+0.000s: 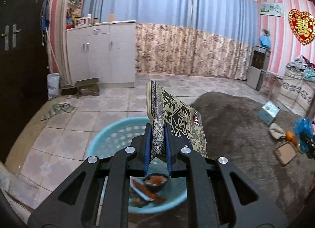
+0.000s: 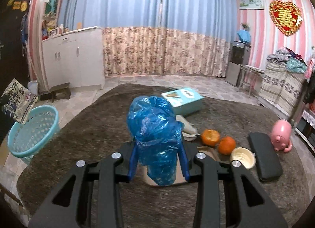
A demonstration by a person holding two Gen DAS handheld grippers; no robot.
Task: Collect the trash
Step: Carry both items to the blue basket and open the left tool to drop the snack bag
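My left gripper (image 1: 157, 127) is shut on a beige printed snack bag (image 1: 175, 117) and holds it over the light-blue plastic basket (image 1: 110, 139), which has wrappers and a dark bowl inside. The bag (image 2: 17, 98) and basket (image 2: 33, 131) also show at the left of the right wrist view. My right gripper (image 2: 157, 149) is shut on a crumpled blue plastic bag (image 2: 153, 127) above the brown carpet (image 2: 98, 119).
On the carpet lie a teal box (image 2: 185, 98), two orange halves (image 2: 218, 139), a cream cup (image 2: 243, 157), a black pad (image 2: 263, 157), a pink toy (image 2: 281, 131) and a white cloth (image 2: 187, 127). A white cabinet (image 1: 102, 52) and small stool (image 1: 86, 88) stand on the tiled floor.
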